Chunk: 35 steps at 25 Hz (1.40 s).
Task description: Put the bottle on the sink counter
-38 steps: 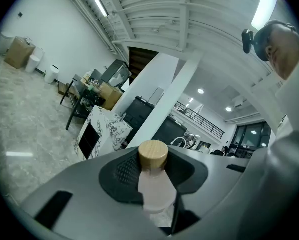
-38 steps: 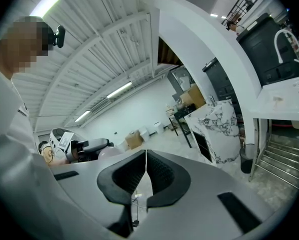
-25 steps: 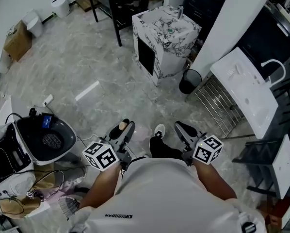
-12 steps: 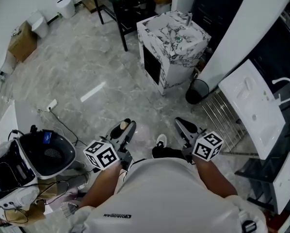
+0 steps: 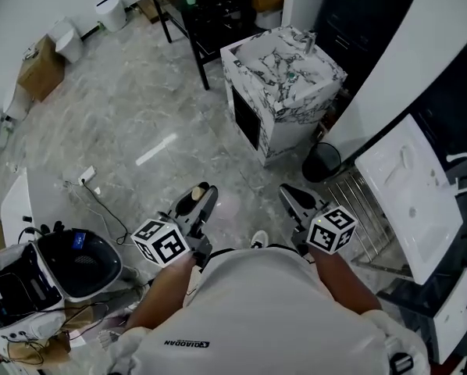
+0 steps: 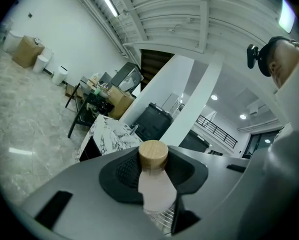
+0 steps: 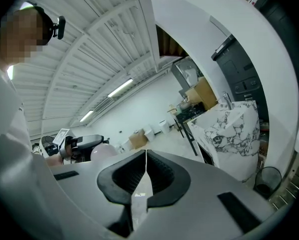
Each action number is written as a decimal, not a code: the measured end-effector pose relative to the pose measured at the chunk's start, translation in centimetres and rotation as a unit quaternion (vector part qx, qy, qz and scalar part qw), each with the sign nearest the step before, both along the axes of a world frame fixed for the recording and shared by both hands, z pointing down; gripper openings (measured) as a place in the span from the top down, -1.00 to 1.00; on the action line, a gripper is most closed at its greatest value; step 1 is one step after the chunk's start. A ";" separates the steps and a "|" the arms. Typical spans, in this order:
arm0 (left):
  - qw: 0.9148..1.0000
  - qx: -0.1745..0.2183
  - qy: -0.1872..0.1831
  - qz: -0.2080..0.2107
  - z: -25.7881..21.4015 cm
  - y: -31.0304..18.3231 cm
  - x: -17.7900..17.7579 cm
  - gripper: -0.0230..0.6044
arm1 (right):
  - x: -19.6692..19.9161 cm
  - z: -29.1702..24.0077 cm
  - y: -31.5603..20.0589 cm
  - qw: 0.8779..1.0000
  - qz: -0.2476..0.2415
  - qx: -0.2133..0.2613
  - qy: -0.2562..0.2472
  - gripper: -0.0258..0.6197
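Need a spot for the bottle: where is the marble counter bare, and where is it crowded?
Counter: the part toward the black table looks bare; the faucet and a small green thing take the far side. The floor before it is open. Crowded: bin and rack beside it.

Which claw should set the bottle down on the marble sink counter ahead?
Left. The left claw is clamped on the wooden-capped bottle; the right claw is shut and empty. The sink counter lies ahead of both.

bottle (image 6: 157, 191): pale pink, tan cap (image 6: 153, 154) | sink counter (image 5: 288, 123): white, black-veined marble | floor (image 5: 132, 108): grey marbled
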State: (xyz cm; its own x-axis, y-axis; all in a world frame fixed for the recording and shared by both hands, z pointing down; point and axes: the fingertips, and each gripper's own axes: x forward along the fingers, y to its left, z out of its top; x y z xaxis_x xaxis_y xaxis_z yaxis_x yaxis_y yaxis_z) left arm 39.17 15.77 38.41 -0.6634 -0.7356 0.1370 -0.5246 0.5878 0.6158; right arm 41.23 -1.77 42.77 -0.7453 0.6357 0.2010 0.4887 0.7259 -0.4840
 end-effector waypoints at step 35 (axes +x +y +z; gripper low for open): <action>0.999 0.008 0.022 0.033 1.3 -3.3 -17.8 0.50 | -15.4 1.9 -3.4 0.999 0.046 0.014 0.026 0.79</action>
State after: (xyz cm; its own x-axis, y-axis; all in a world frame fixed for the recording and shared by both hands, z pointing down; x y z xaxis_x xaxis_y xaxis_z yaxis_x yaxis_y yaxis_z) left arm 21.36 12.51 39.71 -0.6064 -0.7805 0.1522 -0.5350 0.5420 0.6481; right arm 25.88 -5.17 44.67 -0.7878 0.5594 0.2577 0.3945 0.7796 -0.4865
